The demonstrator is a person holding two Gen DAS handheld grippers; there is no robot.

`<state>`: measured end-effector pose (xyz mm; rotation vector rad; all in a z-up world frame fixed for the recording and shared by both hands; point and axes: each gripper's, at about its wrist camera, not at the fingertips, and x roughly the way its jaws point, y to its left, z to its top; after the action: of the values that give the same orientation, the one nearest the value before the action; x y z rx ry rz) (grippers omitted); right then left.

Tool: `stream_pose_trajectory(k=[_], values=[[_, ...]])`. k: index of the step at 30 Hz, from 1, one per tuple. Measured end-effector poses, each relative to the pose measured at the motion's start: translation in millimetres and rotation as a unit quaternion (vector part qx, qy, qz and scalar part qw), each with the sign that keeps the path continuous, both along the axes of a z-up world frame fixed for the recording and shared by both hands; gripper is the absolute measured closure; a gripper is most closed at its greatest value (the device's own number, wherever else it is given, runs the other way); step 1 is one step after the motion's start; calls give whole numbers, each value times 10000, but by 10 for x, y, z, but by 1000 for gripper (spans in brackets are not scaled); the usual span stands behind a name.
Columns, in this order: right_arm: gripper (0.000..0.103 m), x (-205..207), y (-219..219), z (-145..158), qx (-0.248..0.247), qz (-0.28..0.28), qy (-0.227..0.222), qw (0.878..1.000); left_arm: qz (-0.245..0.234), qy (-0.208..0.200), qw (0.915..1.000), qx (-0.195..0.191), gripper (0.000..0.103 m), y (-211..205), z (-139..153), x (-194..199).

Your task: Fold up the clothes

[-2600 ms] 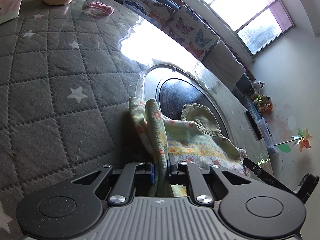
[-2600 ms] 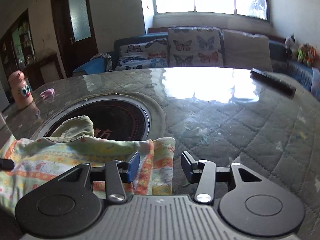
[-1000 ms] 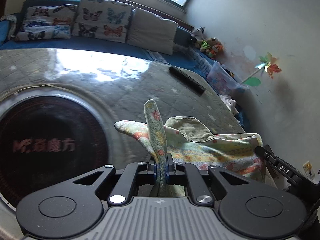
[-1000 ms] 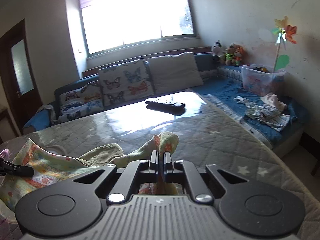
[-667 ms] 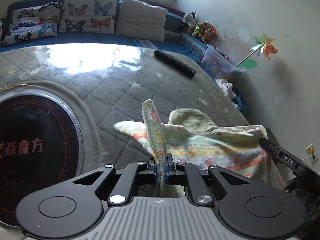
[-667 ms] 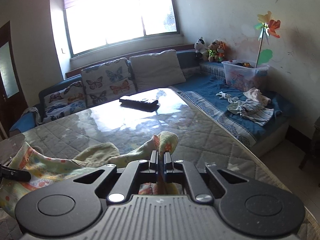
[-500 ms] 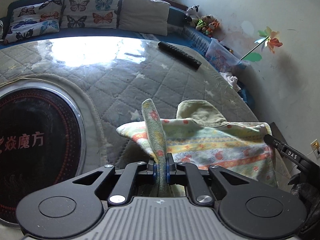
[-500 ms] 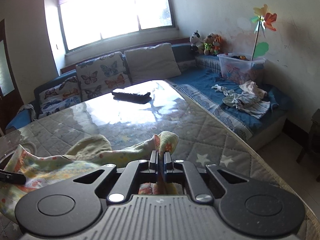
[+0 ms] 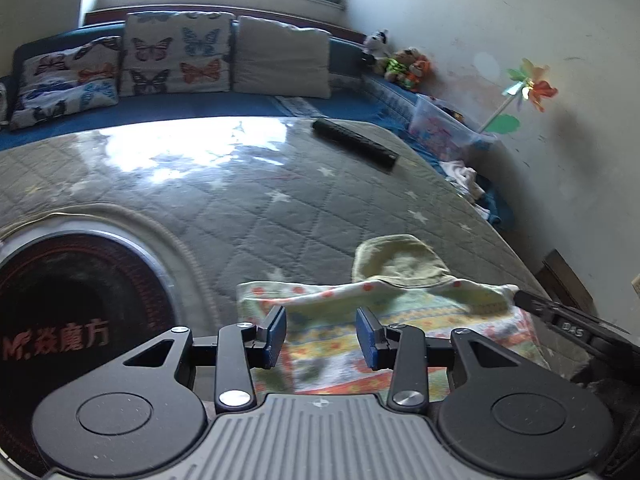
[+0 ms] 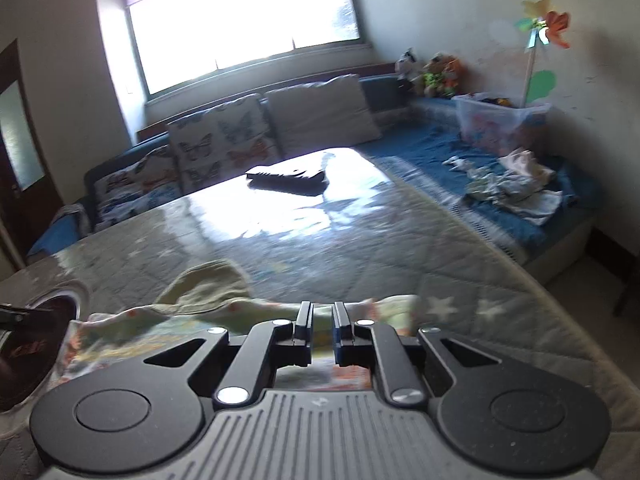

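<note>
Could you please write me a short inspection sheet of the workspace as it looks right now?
Surface: grey quilted table cover with white stars under a glossy sheet; round dark burner set into it.
Job's things: patterned garment lying on the cover, hood spread flat.
Clutter: black remote at the far end.
Grippers: left claw jaws have just been opening, apart over the garment, not pressing it; right claw jaws have just been opening, a narrow gap, cloth edge below them.
Cables: nothing seen.
Surroundings: blue sofa with butterfly cushions, loose clothes, plastic box, pinwheel, window.
</note>
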<state>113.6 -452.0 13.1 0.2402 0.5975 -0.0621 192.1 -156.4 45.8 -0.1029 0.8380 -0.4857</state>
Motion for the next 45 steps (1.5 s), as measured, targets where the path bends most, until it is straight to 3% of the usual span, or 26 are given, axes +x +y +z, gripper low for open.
stream_pose_trajectory(k=[10,25,31,33,38,45], values=[[93,377,293,-162,53,358,241,9991,-474,101,9988,85,71,-352,-175,250],[92,481,319,-224,64,300,207,9993,-471,298,9984,101,72,-434,-386,466],[80,335,388,-81,-37,475,91,9988,-542,131,9983,140,72,-425,-279,315],[64,266,435,-39,-83,579,77,9983,-610,62,9980,169,69,-435,-239,223],[52,37,582,-11,-215,877,108,9959,-757,-164,9963,364,63,-449,-183,-43],[50,-296,729,6,-376,1067,73,9936,-786,-183,9963,311,64,-351,-192,-347]])
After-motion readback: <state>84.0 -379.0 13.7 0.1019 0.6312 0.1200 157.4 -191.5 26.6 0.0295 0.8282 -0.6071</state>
